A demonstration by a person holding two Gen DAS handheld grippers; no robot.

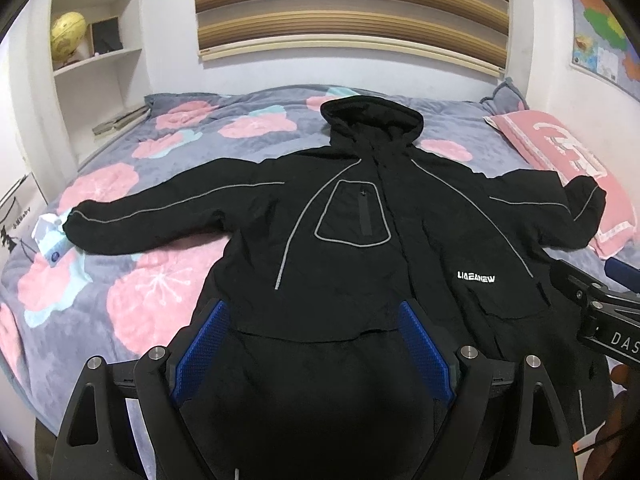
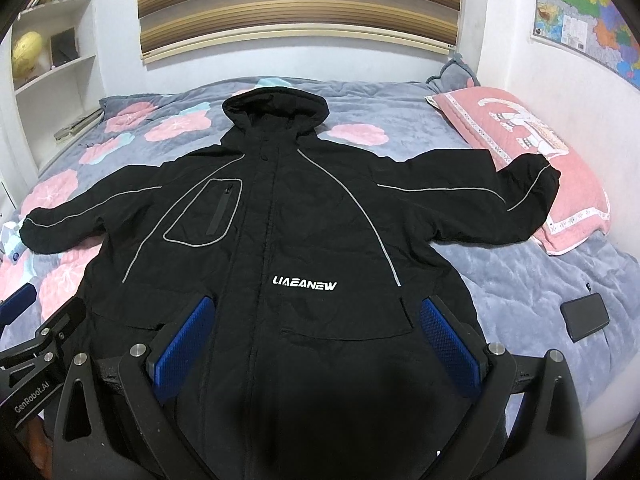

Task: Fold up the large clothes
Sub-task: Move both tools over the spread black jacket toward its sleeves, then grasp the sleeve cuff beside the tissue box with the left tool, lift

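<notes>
A large black hooded jacket [image 1: 352, 240] with grey piping and a white chest logo lies flat and face up on the bed, both sleeves spread out; it also shows in the right wrist view [image 2: 304, 240]. My left gripper [image 1: 314, 316] is open and empty, hovering over the jacket's lower left part with its blue pads [image 1: 204, 344] wide apart. My right gripper [image 2: 320, 312] is open and empty over the jacket's lower right part, blue pads [image 2: 448, 344] wide apart. Each gripper's body shows at the edge of the other's view. The jacket's hem is hidden under the grippers.
The bed has a grey blanket with pink flowers [image 1: 132, 300]. A pink pillow [image 2: 532, 160] lies under the right cuff. A black phone [image 2: 585, 317] lies on the bed at the right. A small white packet [image 1: 50, 240] sits by the left cuff. Shelves [image 1: 96, 56] stand at the left.
</notes>
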